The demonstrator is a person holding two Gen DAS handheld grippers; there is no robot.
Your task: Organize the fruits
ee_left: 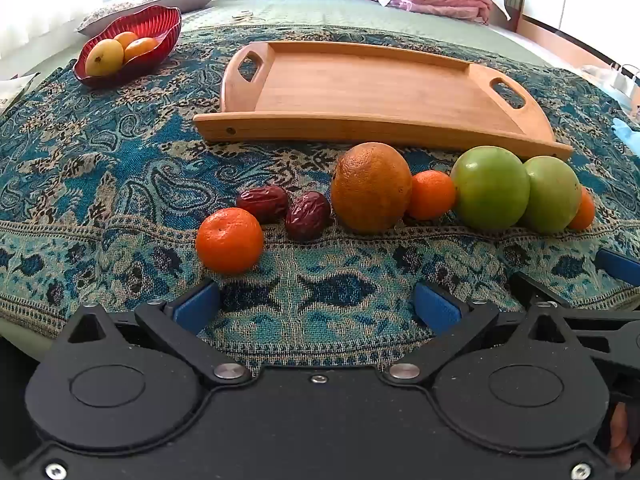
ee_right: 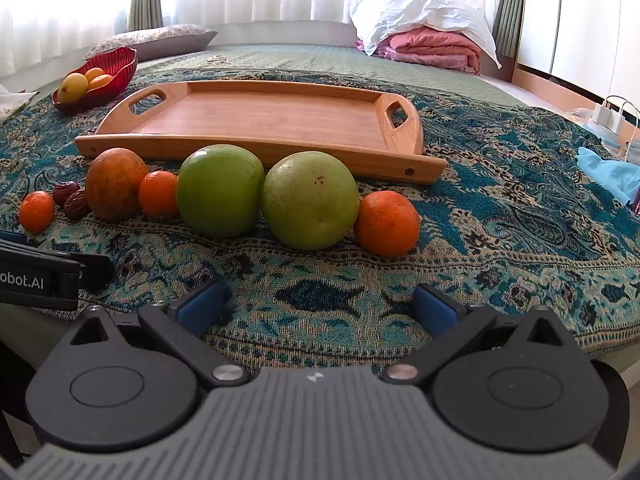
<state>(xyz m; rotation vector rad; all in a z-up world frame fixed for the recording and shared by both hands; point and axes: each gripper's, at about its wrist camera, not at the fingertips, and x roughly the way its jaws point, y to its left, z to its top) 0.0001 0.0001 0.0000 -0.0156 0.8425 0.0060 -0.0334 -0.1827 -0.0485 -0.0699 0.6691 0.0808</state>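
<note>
Both tools hang low over the near edge of a bed covered by a blue paisley cloth (ee_left: 100, 184). The left tool (ee_left: 318, 306) has its blue pads spread wide with nothing between them, and the right tool (ee_right: 316, 306) is spread just as wide, likewise holding nothing.

The fruit lies in a loose row across the cloth, just on the near side of a wooden tray (ee_right: 256, 120) whose bare floor carries nothing. From left to right in the right wrist view: a small mandarin (ee_right: 36, 211), two wrinkled red dates (ee_right: 72, 200) touching each other, a large orange (ee_right: 115, 189), a second small mandarin (ee_right: 159, 194) pressed against it, then two big green fruits (ee_right: 266, 198) side by side — touching — and a third mandarin (ee_right: 386, 223) against the right one at the row's right end. In the left wrist view the leftmost mandarin (ee_left: 229, 240) sits nearest the left tool, slightly nearer than the dates (ee_left: 286, 210).

At the far left a red ribbed bowl (ee_left: 160, 24) holds three yellow-orange fruits (ee_left: 118, 50). Far back lie a patterned pillow (ee_right: 160, 40) and folded pink bedding (ee_right: 436, 50) under a white sheet. At the far right edge, a light blue cloth (ee_right: 608, 172) rests on the bed.
</note>
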